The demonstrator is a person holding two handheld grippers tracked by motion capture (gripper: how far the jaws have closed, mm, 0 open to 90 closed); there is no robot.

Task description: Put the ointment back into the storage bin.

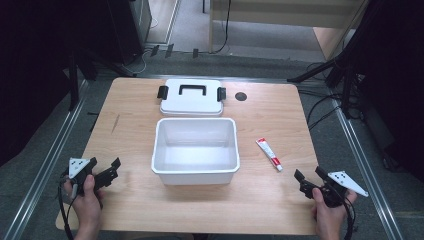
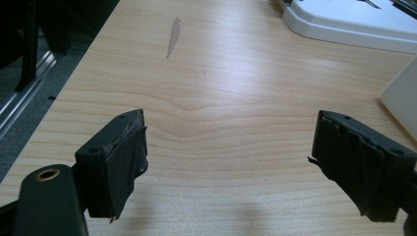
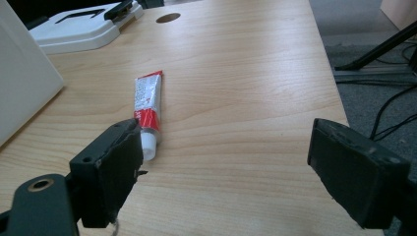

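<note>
Resting on table (image 1: 135, 107): 1 bin (image 1: 195, 150), 1 lid (image 1: 191, 97), 1 tube (image 1: 269, 154); both grippers' fingers spread.

1. Table (image 1: 135, 100): light wood top, a dark streak near its left edge.
2. Hole (image 1: 241, 96): dark, round, in the table's far right part.
3. Cables (image 1: 325, 107): black, on the grey floor right of the table.
4. Tripod leg (image 1: 315, 70): black, beyond the table's far right corner.
</note>
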